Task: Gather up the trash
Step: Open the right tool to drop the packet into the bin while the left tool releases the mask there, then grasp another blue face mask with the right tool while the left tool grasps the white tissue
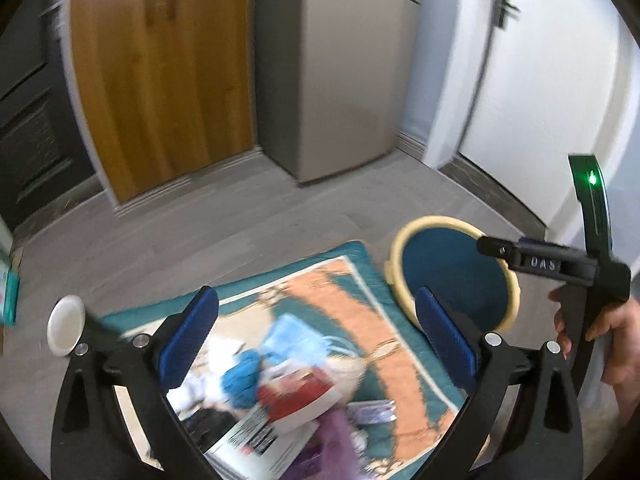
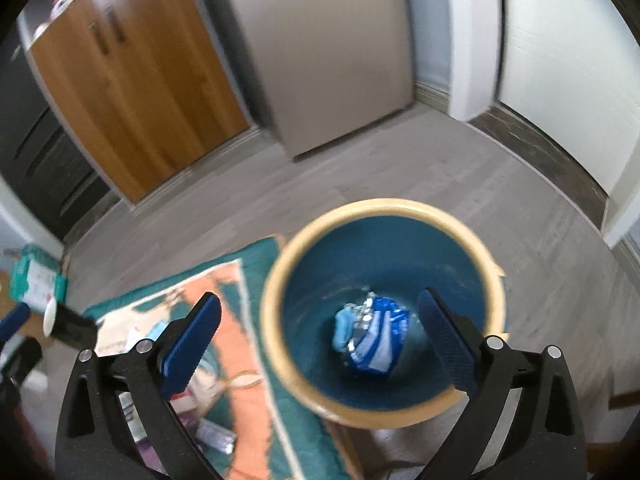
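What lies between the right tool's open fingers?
In the right wrist view, the right tool frames the bin, with a crumpled blue-and-white wrapper at its bottom.

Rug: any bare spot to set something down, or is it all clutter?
The near half of the rug is crowded with a trash pile. Its far strip, bordered by the grey floor, is bare, as is the orange band beside the bin. The floor toward the wooden cabinet is open.
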Action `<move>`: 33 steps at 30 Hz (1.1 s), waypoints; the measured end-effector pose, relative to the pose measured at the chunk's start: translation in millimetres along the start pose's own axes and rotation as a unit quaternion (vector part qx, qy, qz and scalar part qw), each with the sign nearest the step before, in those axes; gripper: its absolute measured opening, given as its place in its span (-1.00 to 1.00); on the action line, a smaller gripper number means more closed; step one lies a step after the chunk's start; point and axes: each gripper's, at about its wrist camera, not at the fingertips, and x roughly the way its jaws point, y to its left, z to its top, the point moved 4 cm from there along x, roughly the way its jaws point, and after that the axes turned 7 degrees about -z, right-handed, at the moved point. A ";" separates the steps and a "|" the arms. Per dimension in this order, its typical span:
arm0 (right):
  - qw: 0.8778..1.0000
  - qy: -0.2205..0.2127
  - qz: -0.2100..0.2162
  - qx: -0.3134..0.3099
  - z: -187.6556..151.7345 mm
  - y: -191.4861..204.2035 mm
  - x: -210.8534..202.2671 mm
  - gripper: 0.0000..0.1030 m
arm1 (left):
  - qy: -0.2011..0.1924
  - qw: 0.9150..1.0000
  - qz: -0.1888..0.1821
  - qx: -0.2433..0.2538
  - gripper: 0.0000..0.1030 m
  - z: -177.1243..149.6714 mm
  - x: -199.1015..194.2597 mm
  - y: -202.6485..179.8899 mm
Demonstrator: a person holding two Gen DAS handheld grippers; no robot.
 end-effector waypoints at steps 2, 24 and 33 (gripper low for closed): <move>1.000 0.005 0.008 -0.013 -2.7 21.5 -1.3 0.89 | -0.002 1.000 0.012 -0.012 0.88 -7.2 -7.9 15.4; 0.991 0.082 0.016 -0.101 -51.4 165.2 54.9 0.90 | 0.060 0.992 0.107 -0.002 0.88 -74.2 -18.4 140.7; 0.987 0.115 0.011 -0.108 -63.4 181.5 94.6 0.90 | 0.129 0.986 0.100 -0.037 0.88 -105.5 26.4 167.6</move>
